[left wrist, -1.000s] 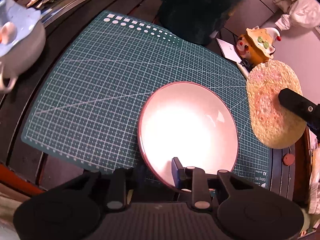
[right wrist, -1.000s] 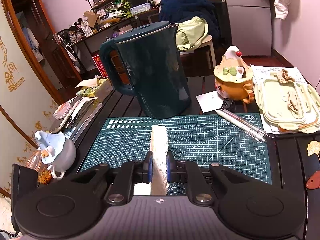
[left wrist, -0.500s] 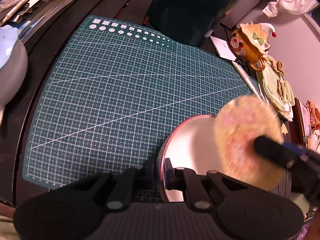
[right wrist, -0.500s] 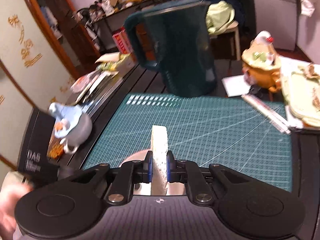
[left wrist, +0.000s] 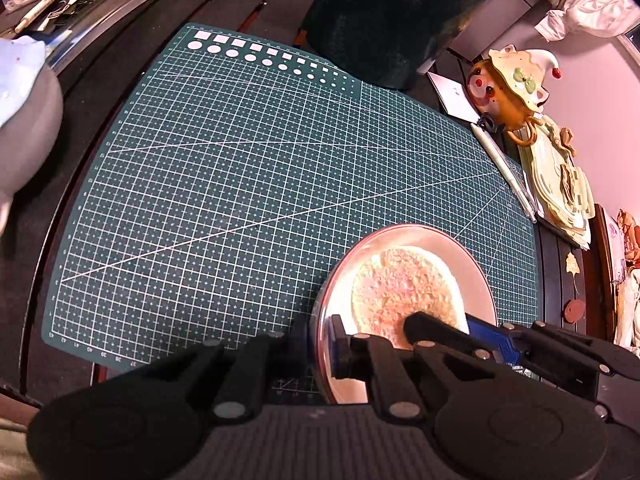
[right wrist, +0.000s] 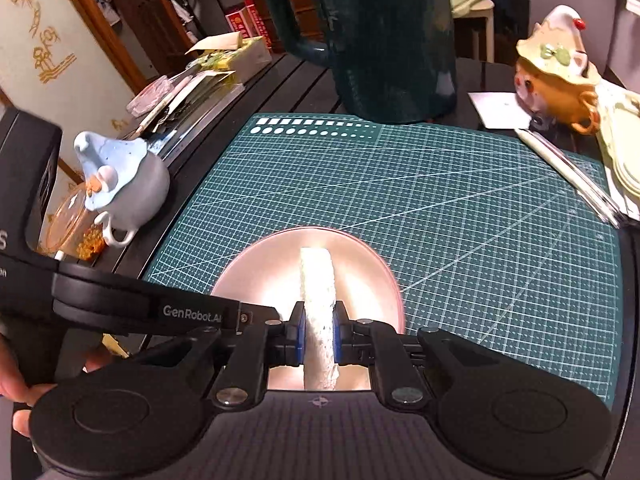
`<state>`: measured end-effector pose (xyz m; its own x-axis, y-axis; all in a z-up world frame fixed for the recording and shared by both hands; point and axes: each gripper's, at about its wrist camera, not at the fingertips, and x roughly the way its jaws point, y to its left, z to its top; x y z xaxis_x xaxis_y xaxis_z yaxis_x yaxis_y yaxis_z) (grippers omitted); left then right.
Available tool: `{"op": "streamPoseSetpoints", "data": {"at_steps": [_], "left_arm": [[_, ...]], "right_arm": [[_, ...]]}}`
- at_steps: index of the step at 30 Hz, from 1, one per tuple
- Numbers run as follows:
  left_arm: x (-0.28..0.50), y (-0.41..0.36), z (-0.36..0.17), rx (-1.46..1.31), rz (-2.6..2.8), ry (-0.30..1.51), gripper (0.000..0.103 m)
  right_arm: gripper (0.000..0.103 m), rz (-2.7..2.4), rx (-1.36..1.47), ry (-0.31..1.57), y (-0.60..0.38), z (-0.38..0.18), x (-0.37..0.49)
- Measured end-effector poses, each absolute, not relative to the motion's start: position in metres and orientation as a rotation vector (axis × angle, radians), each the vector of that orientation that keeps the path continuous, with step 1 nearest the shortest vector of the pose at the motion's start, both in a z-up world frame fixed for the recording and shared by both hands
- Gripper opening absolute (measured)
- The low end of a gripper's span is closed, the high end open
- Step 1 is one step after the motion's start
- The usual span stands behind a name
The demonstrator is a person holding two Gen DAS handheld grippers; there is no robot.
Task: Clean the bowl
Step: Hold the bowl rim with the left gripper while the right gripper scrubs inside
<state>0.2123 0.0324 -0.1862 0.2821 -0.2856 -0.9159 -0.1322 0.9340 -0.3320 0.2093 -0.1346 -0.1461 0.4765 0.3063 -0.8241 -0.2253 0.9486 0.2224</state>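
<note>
The left gripper [left wrist: 326, 346] was clamped on the near rim of the pink bowl [left wrist: 476, 280], which lay just ahead of it on the green cutting mat [left wrist: 248, 184]. The right gripper [right wrist: 318, 336] pinched the sponge [right wrist: 318, 292] edge-on, its far end down inside the bowl.

1. Pink round bowl [right wrist: 356, 256] sits on green gridded cutting mat [right wrist: 440, 200], at its near edge.
2. Flat round sponge [left wrist: 404, 284] stands inside the bowl.
3. Dark green kettle [right wrist: 384, 32] behind the mat on dark slatted table [right wrist: 280, 76].
4. Blue lidded ceramic pot [right wrist: 124, 184] left of the mat.
5. Orange lidded ceramic pot [right wrist: 560, 76] at far right; white pens [right wrist: 568, 172] along the mat's right edge.
</note>
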Motion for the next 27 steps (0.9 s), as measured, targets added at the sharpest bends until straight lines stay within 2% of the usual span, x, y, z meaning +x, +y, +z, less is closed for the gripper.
{"op": "streamPoseSetpoints", "data": {"at_steps": [9,14,17,27], "left_arm": [[0.212,0.033,-0.186,-0.384,-0.104,1.291,0.01],[0.211,0.033,-0.186,-0.375,-0.109,1.293,0.01],[0.211,0.032,-0.186,-0.367,-0.107,1.292,0.012],[0.21,0.03,-0.187,-0.35,-0.106,1.289,0.013]], "right_arm": [[0.011,0.195,-0.155,0.918,-0.12,-0.124,0.196],[0.011,0.189,-0.043,0.861,-0.142,-0.101,0.196],[0.011,0.267,0.117,0.893,-0.159,-0.097,0.201],[0.01,0.343,0.152,1.04,-0.147,-0.138,0.216]]}}
